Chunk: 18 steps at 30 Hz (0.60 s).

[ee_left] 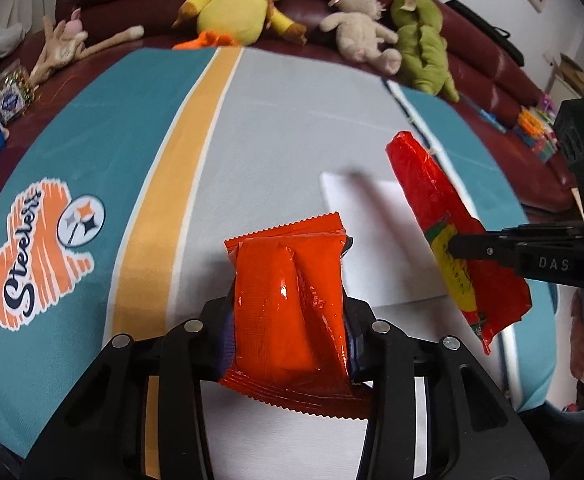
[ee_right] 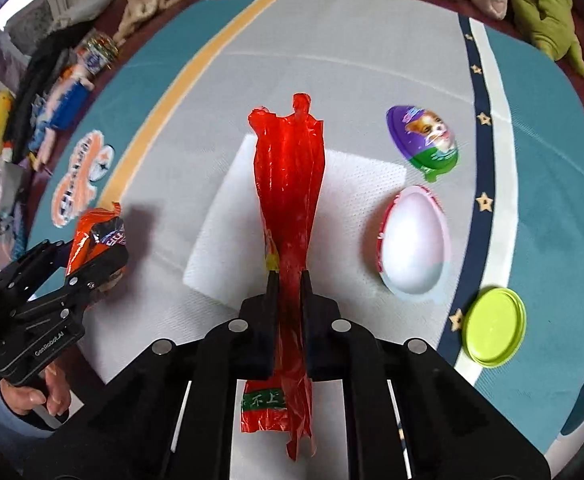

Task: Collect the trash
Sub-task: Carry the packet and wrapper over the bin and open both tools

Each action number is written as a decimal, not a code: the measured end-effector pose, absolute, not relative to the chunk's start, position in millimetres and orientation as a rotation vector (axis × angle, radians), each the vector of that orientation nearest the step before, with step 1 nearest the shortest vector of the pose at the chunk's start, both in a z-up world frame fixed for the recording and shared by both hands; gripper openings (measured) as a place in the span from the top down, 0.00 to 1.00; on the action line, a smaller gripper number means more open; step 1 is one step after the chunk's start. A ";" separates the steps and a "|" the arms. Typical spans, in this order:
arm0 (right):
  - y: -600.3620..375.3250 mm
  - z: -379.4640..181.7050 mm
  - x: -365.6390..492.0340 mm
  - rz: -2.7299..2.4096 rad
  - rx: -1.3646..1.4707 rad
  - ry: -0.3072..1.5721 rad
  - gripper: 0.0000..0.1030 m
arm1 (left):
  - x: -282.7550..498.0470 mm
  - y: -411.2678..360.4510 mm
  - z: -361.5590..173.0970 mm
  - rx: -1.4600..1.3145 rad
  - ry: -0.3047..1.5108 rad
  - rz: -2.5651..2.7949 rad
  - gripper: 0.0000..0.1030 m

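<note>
My left gripper (ee_left: 290, 312) is shut on an orange snack wrapper (ee_left: 288, 280) and holds it above the mat; it also shows in the right wrist view (ee_right: 98, 256) at the left with the orange wrapper (ee_right: 92, 232). My right gripper (ee_right: 290, 284) is shut on a long red plastic wrapper (ee_right: 290, 184) held over a white napkin (ee_right: 220, 240). In the left wrist view the right gripper (ee_left: 458, 246) comes in from the right with the red wrapper (ee_left: 432, 196) above the napkin (ee_left: 372, 216).
A teal, grey and yellow mat (ee_left: 92, 120) covers the table. A purple-green egg toy (ee_right: 424, 138), a white egg half (ee_right: 414, 240) and a lime lid (ee_right: 494, 328) lie at the right. Plush toys (ee_left: 236, 4) sit on the dark red sofa (ee_left: 492, 76) behind.
</note>
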State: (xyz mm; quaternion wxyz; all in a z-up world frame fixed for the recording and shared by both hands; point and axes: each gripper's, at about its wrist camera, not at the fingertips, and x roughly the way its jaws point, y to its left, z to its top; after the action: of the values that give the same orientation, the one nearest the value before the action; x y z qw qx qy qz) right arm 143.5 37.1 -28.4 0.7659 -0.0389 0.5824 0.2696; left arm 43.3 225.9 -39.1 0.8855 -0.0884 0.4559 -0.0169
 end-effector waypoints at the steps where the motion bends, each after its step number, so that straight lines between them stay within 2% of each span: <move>1: 31.7 -24.5 143.3 0.587 -0.072 1.257 0.91 | 44.8 220.4 -35.4 -0.184 0.946 -0.047 0.60; 9: -49.2 9.1 147.8 0.511 0.085 1.172 0.91 | 66.8 150.4 -19.1 -0.132 0.935 -0.155 0.60; 18: -174.1 7.8 143.0 0.356 0.257 1.129 0.91 | 102.3 25.1 -13.9 -0.022 0.939 -0.346 0.60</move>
State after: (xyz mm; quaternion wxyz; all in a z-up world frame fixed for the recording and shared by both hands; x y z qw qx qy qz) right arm 143.0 -174.1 7.8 0.8222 0.1207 0.5304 0.1675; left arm 102.3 25.1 -13.9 0.8773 -0.0107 0.4503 -0.1658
